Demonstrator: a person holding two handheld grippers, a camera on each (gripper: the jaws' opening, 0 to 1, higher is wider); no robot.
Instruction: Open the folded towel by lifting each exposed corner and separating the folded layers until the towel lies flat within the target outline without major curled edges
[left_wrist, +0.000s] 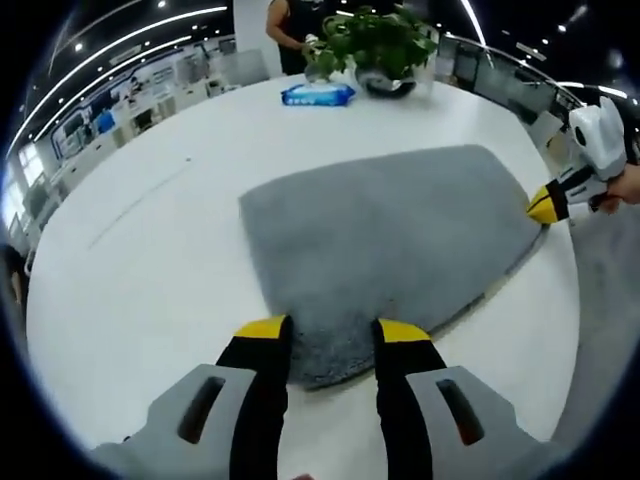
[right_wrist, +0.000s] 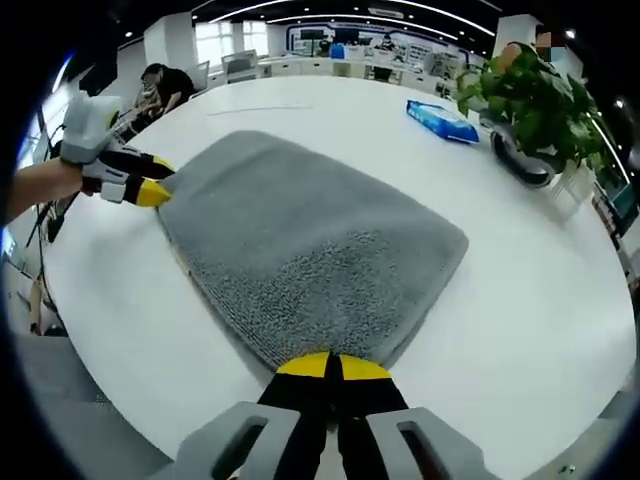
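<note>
The grey towel (left_wrist: 390, 250) lies folded on the white tabletop (left_wrist: 150, 270), filling the middle of the left gripper view; in the right gripper view it (right_wrist: 310, 240) runs from the upper left toward the bottom centre. Its pile looks plush, and a thin lower layer peeks out along the near edge.

At the bottom of the left gripper view, the left hand-held gripper (left_wrist: 332, 332) has its yellow-tipped jaws spread apart, straddling the towel's nearest corner, with the fabric lying between them. The same gripper appears at the left edge of the right gripper view (right_wrist: 152, 190), at the towel's far corner, held by a hand.

At the bottom of the right gripper view, the right hand-held gripper (right_wrist: 333, 367) has its jaws pressed together at the towel's near corner; whether fabric is pinched between them I cannot tell. It shows again at the right edge of the left gripper view (left_wrist: 545, 205), its tip touching the towel's edge.

Farther back on the tabletop stand a potted plant (left_wrist: 385, 50) and, just beside it, a blue pack of wipes (left_wrist: 318, 95). A person (left_wrist: 295, 30) stands behind them.
</note>
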